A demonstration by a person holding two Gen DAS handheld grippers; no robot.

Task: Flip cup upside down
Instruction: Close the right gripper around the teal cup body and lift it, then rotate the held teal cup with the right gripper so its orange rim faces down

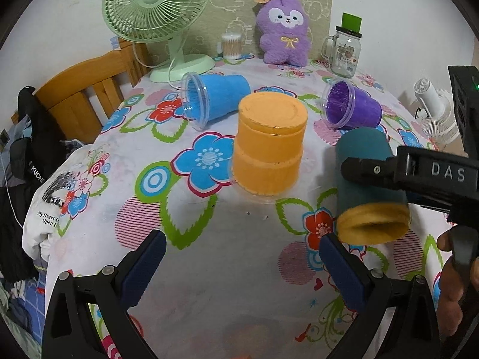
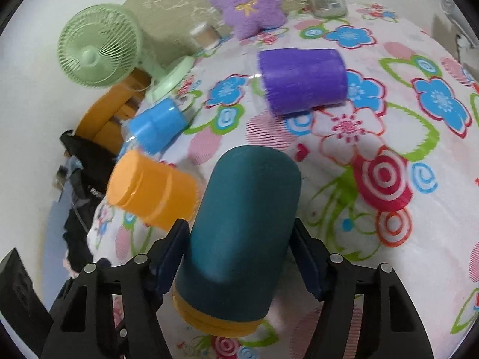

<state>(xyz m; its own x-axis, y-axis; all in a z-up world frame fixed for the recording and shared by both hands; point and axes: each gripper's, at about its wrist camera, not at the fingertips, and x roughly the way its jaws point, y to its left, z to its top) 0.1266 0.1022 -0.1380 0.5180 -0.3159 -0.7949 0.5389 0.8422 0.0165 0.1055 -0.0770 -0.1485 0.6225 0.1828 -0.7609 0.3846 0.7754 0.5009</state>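
Note:
A dark teal cup (image 1: 366, 176) with an orange rim is held tilted above the floral tablecloth, mouth towards the camera. My right gripper (image 2: 239, 257) is shut on it (image 2: 242, 233); one of its fingers (image 1: 368, 169) crosses the cup in the left wrist view. My left gripper (image 1: 242, 257) is open and empty, low over the cloth in front of an orange cup (image 1: 269, 146) that stands upside down. A blue cup (image 1: 215, 98) and a purple cup (image 1: 350, 107) lie on their sides behind it.
A green desk fan (image 1: 155, 9), a purple plush toy (image 1: 284, 30), a glass mug jar with a green lid (image 1: 344, 51) and a cotton-swab jar (image 1: 231, 46) stand along the back. A wooden chair (image 1: 86, 89) and dark clothes (image 1: 27, 155) are at the table's left edge.

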